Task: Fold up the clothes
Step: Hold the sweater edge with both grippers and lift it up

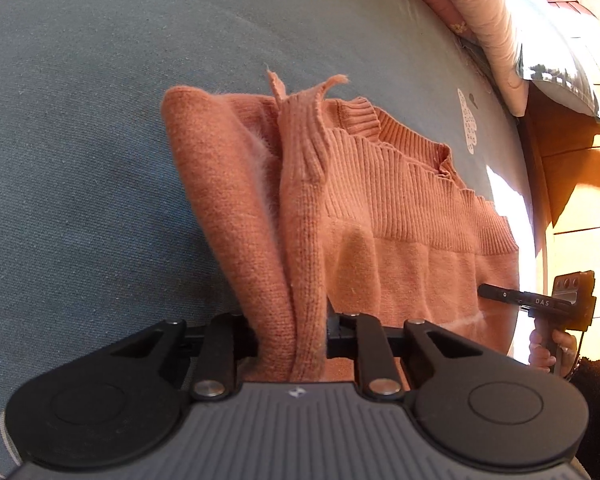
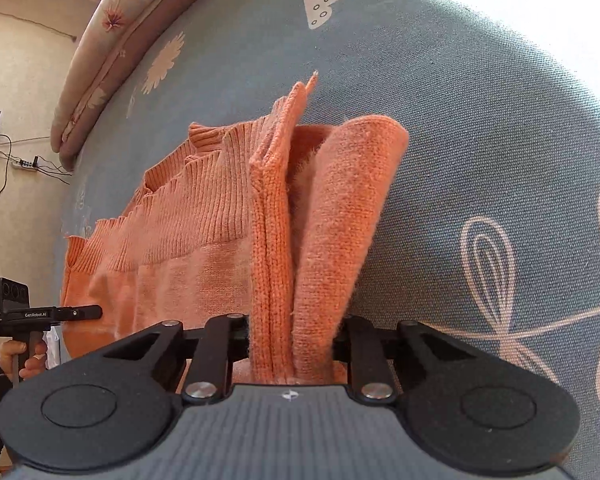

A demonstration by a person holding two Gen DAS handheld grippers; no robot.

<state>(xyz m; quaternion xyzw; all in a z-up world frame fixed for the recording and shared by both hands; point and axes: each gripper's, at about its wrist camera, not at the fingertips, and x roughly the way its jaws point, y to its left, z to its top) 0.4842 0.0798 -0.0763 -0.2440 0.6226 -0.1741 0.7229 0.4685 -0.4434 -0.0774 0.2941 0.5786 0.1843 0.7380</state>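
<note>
An orange knit sweater point(image 1: 380, 208) hangs stretched between my two grippers above a blue-grey patterned bedsheet point(image 1: 80, 160). My left gripper point(image 1: 290, 340) is shut on a bunched fold of the sweater at its left end; the fingertips are buried in the knit. My right gripper point(image 2: 296, 336) is shut on the sweater point(image 2: 188, 240) at the opposite end, with thick folds rising from between its jaws. The ribbed hem runs along the far edge in both views. Each view also shows the other gripper at the frame's side: the right gripper point(image 1: 488, 291), the left gripper point(image 2: 96, 312).
A folded floral quilt point(image 1: 480, 12) lies along the bed's far edge, also the quilt point(image 2: 92, 72). A person's hand point(image 1: 548, 354) holds the right handle. A wooden floor point(image 1: 580, 200) lies past the bed edge. A power strip with cables point(image 2: 24, 164) sits on the floor.
</note>
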